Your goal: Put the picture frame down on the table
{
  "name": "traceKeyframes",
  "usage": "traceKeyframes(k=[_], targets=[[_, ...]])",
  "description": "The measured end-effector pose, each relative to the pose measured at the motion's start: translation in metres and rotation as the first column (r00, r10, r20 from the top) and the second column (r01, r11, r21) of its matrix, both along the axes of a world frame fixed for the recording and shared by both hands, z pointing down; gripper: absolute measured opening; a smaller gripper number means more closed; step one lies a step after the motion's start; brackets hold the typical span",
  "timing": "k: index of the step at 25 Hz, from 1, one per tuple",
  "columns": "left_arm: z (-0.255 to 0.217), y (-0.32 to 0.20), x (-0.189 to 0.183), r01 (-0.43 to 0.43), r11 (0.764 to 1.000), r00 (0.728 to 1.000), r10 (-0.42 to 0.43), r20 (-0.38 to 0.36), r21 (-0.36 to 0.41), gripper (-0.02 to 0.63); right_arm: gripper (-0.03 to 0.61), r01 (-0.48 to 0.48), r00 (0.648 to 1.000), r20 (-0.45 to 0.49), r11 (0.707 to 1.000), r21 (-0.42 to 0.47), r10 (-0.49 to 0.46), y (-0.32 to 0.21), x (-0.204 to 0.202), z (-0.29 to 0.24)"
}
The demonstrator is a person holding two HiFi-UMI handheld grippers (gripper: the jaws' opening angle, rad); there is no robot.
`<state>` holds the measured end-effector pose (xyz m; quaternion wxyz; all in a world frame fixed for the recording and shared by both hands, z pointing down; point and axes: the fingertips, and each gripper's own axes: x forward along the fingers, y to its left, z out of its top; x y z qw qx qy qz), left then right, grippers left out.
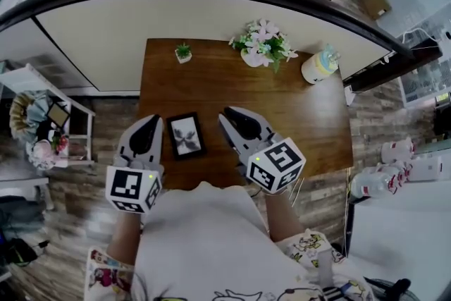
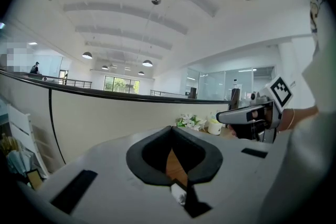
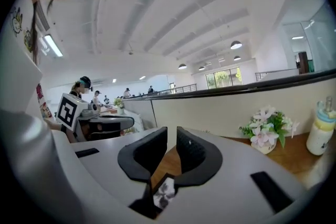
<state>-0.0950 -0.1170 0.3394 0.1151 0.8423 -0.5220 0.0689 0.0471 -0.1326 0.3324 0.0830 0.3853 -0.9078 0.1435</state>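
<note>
Where the frame sits: picture frame (image 1: 186,135) lies flat on the wooden table (image 1: 282,109), near the front edge, dark border, leaf print facing up.
Frame vs grippers: between the two, touching neither; narrow strip of bare wood on each side.
Left gripper (image 1: 150,125): just left of the frame, jaws pointing away from the person; left gripper view shows the tips pressed together, nothing held, only table wood in the gap lower down.
Right gripper (image 1: 229,116): just right of the frame, angled toward the upper left; right gripper view shows the pads a narrow slit apart, nothing between them, wall and wood seen through the slit.
Frame in right gripper view: a bit of the leaf print shows low down, under the jaws.
Marker cubes: left (image 1: 132,188), right (image 1: 276,164), both close to the person's torso.
Far table edge: small potted plant (image 1: 183,51), flower vase (image 1: 261,44), pastel bottle (image 1: 318,65), all well apart from the frame.
Off the table, left: white shelf (image 1: 42,109) with clutter.
</note>
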Motion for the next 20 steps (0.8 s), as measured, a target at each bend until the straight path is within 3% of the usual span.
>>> traceKeyframes(k=[6, 12, 20], targets=[[-0.014, 0.007, 0.004, -0.036, 0.999, 0.999, 0.037, -0.021, 0.034, 0.003, 0.009, -0.012, 1.000, -0.007, 0.997, 0.083, 0.013, 0.014, 0.012, -0.018], [-0.013, 0.018, 0.010, -0.076, 0.997, 0.997, 0.077, -0.015, 0.033, 0.003, 0.000, -0.090, 0.995, -0.032, 0.985, 0.149, 0.096, 0.022, 0.035, -0.023], [-0.007, 0.024, 0.010, -0.083, 0.996, 0.996, 0.083, -0.017, 0.013, 0.002, -0.002, -0.150, 0.985, -0.063, 0.979, 0.137, 0.160, 0.032, 0.053, -0.010]])
